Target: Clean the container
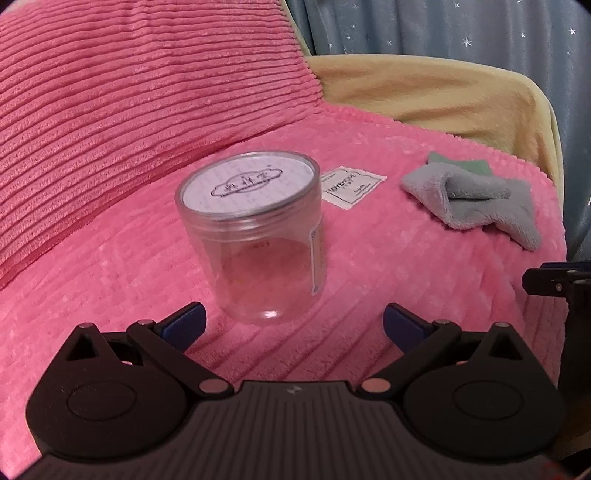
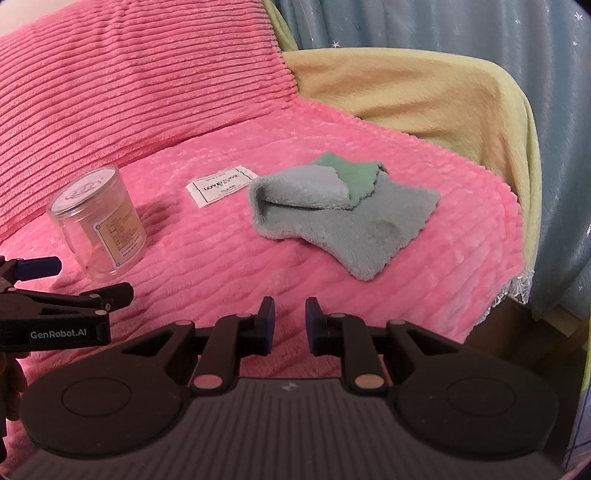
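Note:
A clear plastic jar [image 1: 258, 236] with a white printed lid stands upright on the pink blanket [image 1: 369, 295]; it also shows at the left of the right wrist view [image 2: 98, 227]. My left gripper [image 1: 293, 325] is wide open just in front of the jar, its fingers apart from it. A folded grey and green cloth [image 2: 340, 214] lies to the jar's right, also in the left wrist view [image 1: 476, 199]. My right gripper [image 2: 290, 325] is empty, its jaws a narrow gap apart, a little short of the cloth.
A white fabric label [image 2: 221, 184] lies flat between jar and cloth. A large pink ribbed pillow [image 1: 129, 92] rises behind the jar. A yellow blanket [image 2: 424, 92] covers the back right, with a blue star curtain [image 2: 480, 29] behind. The blanket's edge drops off at right.

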Action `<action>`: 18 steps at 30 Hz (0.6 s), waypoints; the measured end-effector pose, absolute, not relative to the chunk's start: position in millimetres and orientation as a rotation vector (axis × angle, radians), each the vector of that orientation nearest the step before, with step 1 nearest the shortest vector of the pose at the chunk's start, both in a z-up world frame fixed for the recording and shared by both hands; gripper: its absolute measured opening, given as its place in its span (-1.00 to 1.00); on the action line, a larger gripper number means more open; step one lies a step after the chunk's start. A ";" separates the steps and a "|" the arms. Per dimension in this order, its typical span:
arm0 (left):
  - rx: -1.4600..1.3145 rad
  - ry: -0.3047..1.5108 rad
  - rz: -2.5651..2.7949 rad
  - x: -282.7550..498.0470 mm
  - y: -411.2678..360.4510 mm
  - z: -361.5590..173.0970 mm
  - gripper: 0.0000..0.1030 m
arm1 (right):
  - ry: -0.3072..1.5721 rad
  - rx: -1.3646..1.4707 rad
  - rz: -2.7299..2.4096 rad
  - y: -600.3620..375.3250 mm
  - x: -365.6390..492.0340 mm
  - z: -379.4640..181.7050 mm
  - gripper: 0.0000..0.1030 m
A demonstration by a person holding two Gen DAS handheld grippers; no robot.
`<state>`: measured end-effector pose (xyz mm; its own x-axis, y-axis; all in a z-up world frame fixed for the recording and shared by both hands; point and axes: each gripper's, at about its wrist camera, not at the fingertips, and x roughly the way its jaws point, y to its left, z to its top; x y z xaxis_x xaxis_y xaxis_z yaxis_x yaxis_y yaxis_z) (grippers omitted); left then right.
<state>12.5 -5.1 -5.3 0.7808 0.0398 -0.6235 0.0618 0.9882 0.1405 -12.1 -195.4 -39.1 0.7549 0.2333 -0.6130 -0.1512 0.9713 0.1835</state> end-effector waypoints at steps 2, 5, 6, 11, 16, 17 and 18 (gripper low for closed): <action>0.170 0.662 -0.007 12.1 -6.2 -4.2 0.99 | 0.677 0.123 0.211 -196.3 -10.5 -37.0 -0.69; 0.182 0.654 -0.010 13.6 -7.1 -3.6 0.99 | 0.656 0.113 0.210 -210.2 -2.0 -25.2 -0.69; 0.185 0.650 -0.010 14.7 -6.9 -3.4 0.99 | 0.648 0.110 0.210 -208.6 -1.3 -24.1 -0.69; 0.188 0.615 0.002 25.4 -4.2 -2.2 0.99 | 0.596 0.077 0.225 -198.9 8.3 -17.5 -0.69; 0.175 0.575 -0.006 32.5 -2.8 -0.6 0.99 | 0.589 0.063 0.250 -190.2 30.1 -17.8 -0.69; 0.172 0.567 -0.008 33.9 -2.3 -0.5 0.99 | 0.590 0.054 0.252 -188.1 34.5 -18.8 -0.69; 0.169 0.560 -0.011 35.3 -1.7 -0.6 0.99 | 0.591 0.044 0.254 -186.1 38.9 -19.7 -0.69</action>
